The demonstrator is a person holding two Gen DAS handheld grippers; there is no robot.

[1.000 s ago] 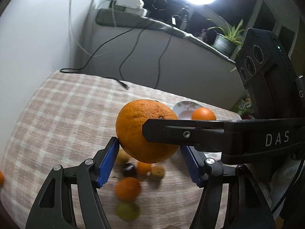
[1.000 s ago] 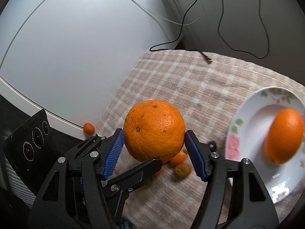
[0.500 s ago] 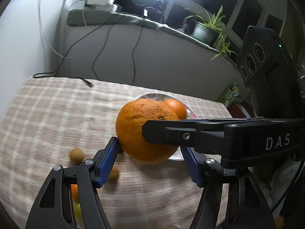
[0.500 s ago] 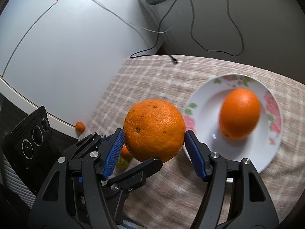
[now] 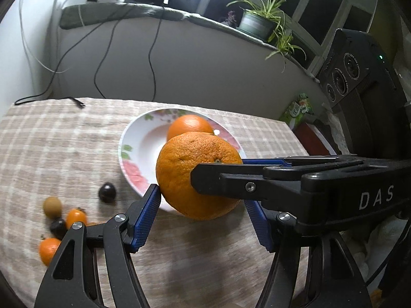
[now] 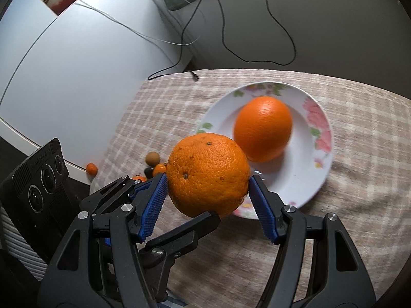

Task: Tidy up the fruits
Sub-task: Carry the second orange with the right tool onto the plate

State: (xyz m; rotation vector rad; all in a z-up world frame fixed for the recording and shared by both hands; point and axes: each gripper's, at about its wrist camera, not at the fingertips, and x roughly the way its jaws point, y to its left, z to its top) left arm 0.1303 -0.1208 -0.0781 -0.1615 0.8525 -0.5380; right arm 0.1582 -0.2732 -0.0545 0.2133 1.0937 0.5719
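— What is seen nearest the cameras?

— A big orange (image 6: 208, 169) is held in the air between the blue pads (image 6: 154, 200) of the right gripper (image 6: 207, 179); both pads are pressed against its sides, so that gripper is clamped on it

— And the left gripper (image 5: 201, 197)?

— It is set around the same fruit from another side. One blue pad tip is seen touching the peel, but the other pad is partly hidden behind a black finger of the right gripper, which crosses in front of the orange. Whether the left one is gripping cannot be told

— What is found just beyond?

— A flowered white plate (image 5: 133, 141) is laid on a checked tablecloth (image 5: 51, 138), partly under the held fruit. A second orange (image 5: 190, 125) is seen lying in the plate, toward its far side

— And off the plate?

— A cluster of small fruits (image 5: 77, 215), orange, brown and dark, is scattered on the cloth near the plate, on its left in the left wrist view. A dark round one (image 5: 107, 192) is placed closest to the rim

— Farther back?

— A black cable end (image 5: 77, 102) is laid on the cloth's far edge, and a potted plant (image 5: 257, 23) is stood on the ledge behind
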